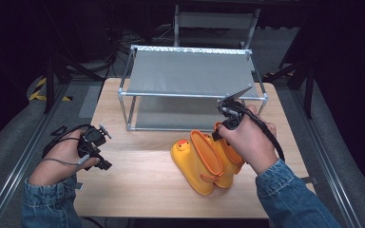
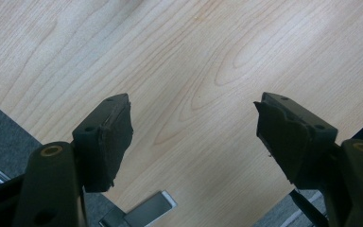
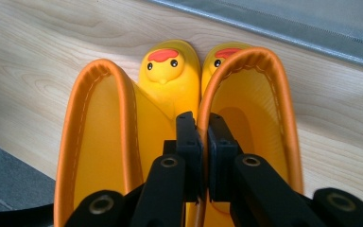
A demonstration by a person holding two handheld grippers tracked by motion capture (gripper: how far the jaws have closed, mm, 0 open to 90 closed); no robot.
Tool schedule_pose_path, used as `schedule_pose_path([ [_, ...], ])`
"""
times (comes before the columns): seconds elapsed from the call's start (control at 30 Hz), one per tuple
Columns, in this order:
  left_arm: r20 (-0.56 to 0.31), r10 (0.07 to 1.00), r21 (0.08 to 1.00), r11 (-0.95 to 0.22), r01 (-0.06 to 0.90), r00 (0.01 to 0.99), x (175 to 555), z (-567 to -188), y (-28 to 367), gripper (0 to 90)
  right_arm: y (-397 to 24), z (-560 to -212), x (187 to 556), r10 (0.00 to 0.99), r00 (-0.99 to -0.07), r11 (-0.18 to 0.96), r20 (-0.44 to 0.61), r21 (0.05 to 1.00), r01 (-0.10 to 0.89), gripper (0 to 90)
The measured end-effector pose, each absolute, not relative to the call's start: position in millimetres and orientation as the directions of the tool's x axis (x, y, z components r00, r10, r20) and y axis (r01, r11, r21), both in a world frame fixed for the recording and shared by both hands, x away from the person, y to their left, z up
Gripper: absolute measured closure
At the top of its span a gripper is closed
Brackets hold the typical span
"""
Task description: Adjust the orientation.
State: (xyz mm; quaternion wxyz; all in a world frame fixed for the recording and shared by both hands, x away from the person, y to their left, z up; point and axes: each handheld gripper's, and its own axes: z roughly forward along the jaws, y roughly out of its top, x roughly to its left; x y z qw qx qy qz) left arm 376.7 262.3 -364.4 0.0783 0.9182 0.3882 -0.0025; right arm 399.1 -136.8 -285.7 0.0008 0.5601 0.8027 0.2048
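High view shows a pair of yellow duck-faced rain boots (image 1: 203,161) standing on the wooden surface (image 1: 142,175), just in front of a metal-framed rack (image 1: 190,71) with grey fabric shelves. The right gripper (image 1: 217,134) reaches down into the boot tops, while the left gripper (image 1: 102,148) rests well apart near the surface's left edge.

Right gripper view makes the grip plain: the jaws are pressed together on the two orange-trimmed cuffs where they meet, one jaw inside each boot, pinching both inner walls (image 3: 199,142) as one. The step in hand looks like carrying the pair toward the rack. To do it well, the pinch should stay firm and sit low enough on the cuffs that the soft walls do not slip apart, and the lift should be straight up before any move forward, so the soles clear the rack's front rail.

Left gripper view shows its jaws spread wide over bare wood (image 2: 194,94), holding nothing. The rack and how near the boots stand to it come from the high view; the duck faces (image 3: 163,66) and the exact place of the pinch come from the right gripper view, since the hand covers that spot from above.
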Motion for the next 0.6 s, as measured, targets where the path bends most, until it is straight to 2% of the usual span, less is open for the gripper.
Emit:
schedule_pose_path([
  [0.2, -0.053, 0.705, 0.149, -0.695, 0.704, 0.707, 377, -364, 262, 28.2, -139, -286, 400, 0.9, -0.364, 0.278, 0.239, 0.328, 0.903, 85.9],
  [0.27, -0.053, 0.704, 0.144, -0.696, 0.703, 0.708, 377, -364, 262, 28.2, -142, -287, 400, 0.899, -0.368, 0.284, 0.236, 0.325, 0.902, 81.7],
  [0.33, -0.053, 0.704, 0.144, -0.696, 0.703, 0.708, 377, -364, 261, 28.2, -148, -285, 399, 0.893, -0.366, 0.269, 0.264, 0.34, 0.901, 72.3],
  [0.37, -0.068, 0.705, 0.144, -0.693, 0.706, 0.706, 377, -365, 261, 28.2, -148, -285, 399, 0.893, -0.366, 0.269, 0.264, 0.34, 0.901, 72.3],
  [0.5, -0.064, 0.709, 0.14, -0.69, 0.71, 0.702, 377, -365, 260, 28.2, -152, -286, 395, 0.888, -0.369, 0.257, 0.276, 0.368, 0.894, 60.2],
  [0.53, -0.052, 0.704, 0.137, -0.698, 0.703, 0.708, 378, -364, 260, 28.2, -152, -286, 395, 0.888, -0.369, 0.257, 0.276, 0.368, 0.894, 60.2],
  [0.6, -0.067, 0.702, 0.14, -0.697, 0.703, 0.709, 378, -365, 260, 28.2, -153, -287, 393, 0.887, -0.367, 0.25, 0.281, 0.376, 0.892, 54.7],
])
